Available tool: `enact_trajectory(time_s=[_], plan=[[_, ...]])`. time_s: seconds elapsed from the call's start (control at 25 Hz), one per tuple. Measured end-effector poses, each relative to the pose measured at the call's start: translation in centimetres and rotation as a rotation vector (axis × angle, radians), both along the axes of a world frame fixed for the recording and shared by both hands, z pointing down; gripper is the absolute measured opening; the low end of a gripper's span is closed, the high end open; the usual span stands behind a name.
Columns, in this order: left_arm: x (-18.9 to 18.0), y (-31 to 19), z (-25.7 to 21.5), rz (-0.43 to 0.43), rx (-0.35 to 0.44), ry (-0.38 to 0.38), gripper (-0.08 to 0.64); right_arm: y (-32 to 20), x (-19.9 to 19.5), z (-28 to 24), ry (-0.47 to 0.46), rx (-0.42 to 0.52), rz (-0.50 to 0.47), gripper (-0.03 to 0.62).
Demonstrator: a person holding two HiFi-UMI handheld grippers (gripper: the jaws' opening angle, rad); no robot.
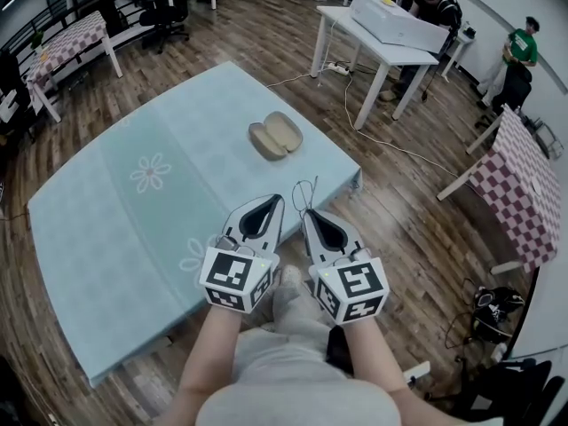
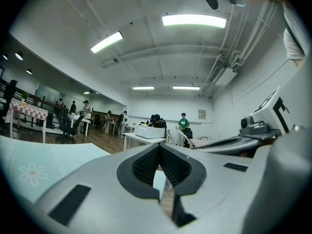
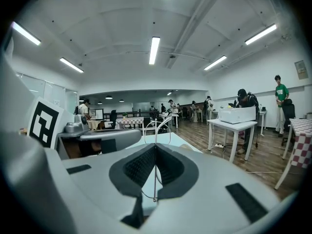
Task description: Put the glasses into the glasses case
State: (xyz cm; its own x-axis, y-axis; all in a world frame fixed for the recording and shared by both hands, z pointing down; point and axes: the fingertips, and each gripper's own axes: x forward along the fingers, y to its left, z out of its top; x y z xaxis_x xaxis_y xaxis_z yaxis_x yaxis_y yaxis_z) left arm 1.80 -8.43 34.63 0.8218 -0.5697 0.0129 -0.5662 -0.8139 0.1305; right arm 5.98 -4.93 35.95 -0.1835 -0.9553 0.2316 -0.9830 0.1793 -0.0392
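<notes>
The open tan glasses case (image 1: 276,137) lies on the pale blue tablecloth (image 1: 133,211), toward the far right corner of the table. Thin wire-framed glasses (image 1: 303,192) stick up from the tip of my right gripper (image 1: 307,213), which is shut on them. In the right gripper view the wire (image 3: 155,130) runs upright through the closed pads, with the lens rims above. My left gripper (image 1: 276,201) hovers right beside it, jaws shut with nothing between them (image 2: 159,146). Both grippers hang over the table's near right part, well short of the case.
A white table (image 1: 382,38) carrying a white box stands beyond the blue table's far corner, with a cable on the wooden floor beneath. Checkered tables (image 1: 524,176) stand at the right and far left. A seated person and a standing person (image 1: 522,44) are at the far right.
</notes>
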Motion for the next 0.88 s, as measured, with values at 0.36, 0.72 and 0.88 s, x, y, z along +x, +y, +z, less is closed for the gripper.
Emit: enact_trajectory(time_s=[0.36,0.72,0.88], plan=[[1.4,-3.9,0.6,-0.011,-0.007,-0.027,0.008,-4.4,1.6,0.9,-0.028,-0.012,-0.001,0.009],[2.9,-10.0,1.0,-0.062,0.003,-0.041,0.008,-11.1,3.4,1.0,-0.022,-0.004,-0.047,0.009],[3.9,-13.0,0.9,-0.086,-0.001,-0.039,0.008,-14.2,4.4,0.9,-0.016,-0.009,-0.073,0.009]])
